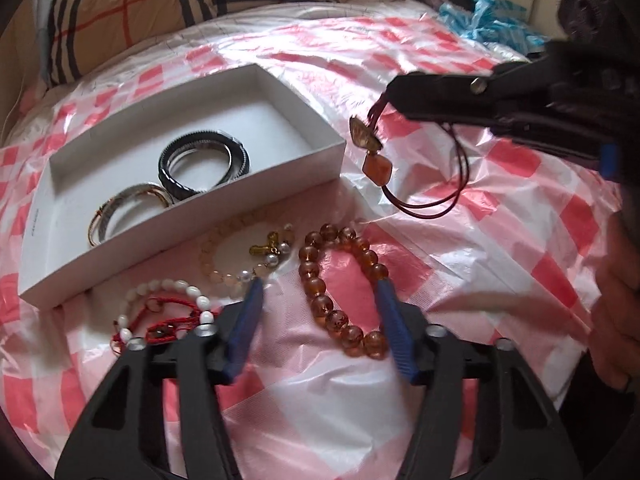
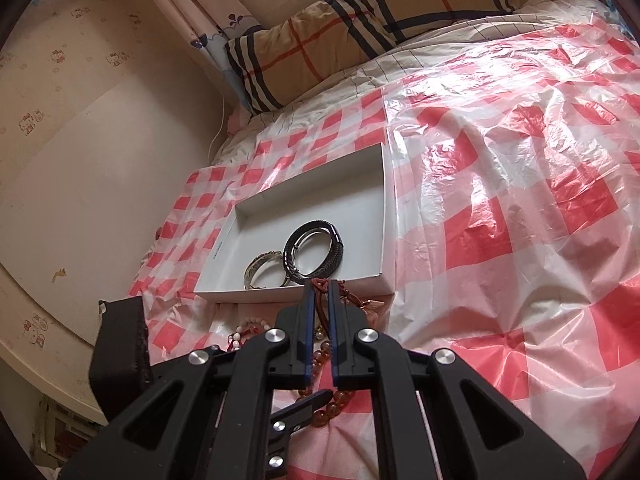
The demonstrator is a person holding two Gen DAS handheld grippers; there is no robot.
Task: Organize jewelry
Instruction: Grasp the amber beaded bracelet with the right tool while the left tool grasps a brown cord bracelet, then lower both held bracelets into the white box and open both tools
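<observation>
The right gripper [image 1: 394, 90] is pinched tight on a red cord bracelet [image 1: 404, 168], which dangles just right of the white box [image 1: 176, 216]. The left gripper [image 1: 320, 286] has its fingers apart around the amber bead bracelet [image 1: 340, 284], lying in front of the box. Two bangles [image 1: 168, 184] lie inside it.

A shallow white box [image 1: 64, 216] lies open on the bed's checked plastic sheet, toward the pillow end. It holds two bangles side by side — a black one [image 1: 204, 164] and a silver-gold one [image 1: 128, 212]. Along the box's near wall lie three bead bracelets: white beads with red cord [image 1: 168, 308], pale peach beads with pearls [image 1: 240, 264], and large amber beads [image 1: 340, 284]. A dark-red cord bracelet [image 1: 400, 168] with an orange stone hangs above the sheet, pinched in the right hand-held gripper [image 1: 394, 94].
</observation>
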